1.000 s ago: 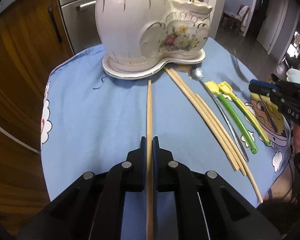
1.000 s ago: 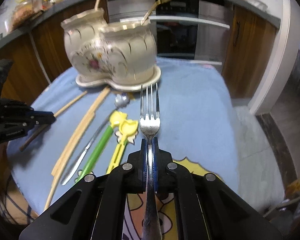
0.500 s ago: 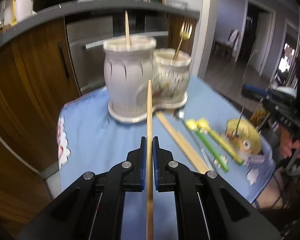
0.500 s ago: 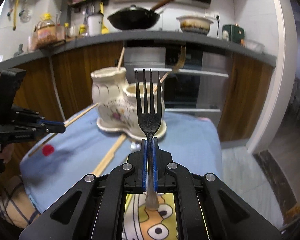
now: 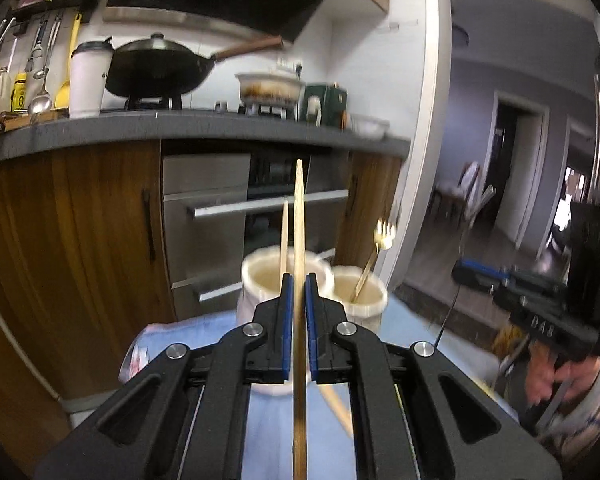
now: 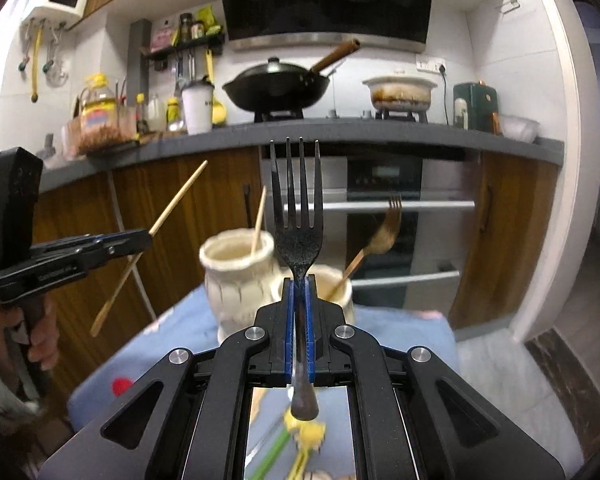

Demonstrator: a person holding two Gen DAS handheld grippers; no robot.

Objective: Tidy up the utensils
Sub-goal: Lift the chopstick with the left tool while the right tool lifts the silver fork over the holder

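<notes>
Kitchen: grey counter [image 6: 340,130] over wood cabinets [image 5: 68,240], black wok [image 6: 276,86] on the hob under a dark hood [image 6: 324,0], white tiled wall [image 6: 492,40], open doorway [image 5: 512,172] at right.

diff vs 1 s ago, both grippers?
Both lifted off the table and tilted up: the left gripper raised its chopstick, the right gripper its fork, toward the holder. Grips unchanged; the holder's chopstick and gold fork stayed.
</notes>
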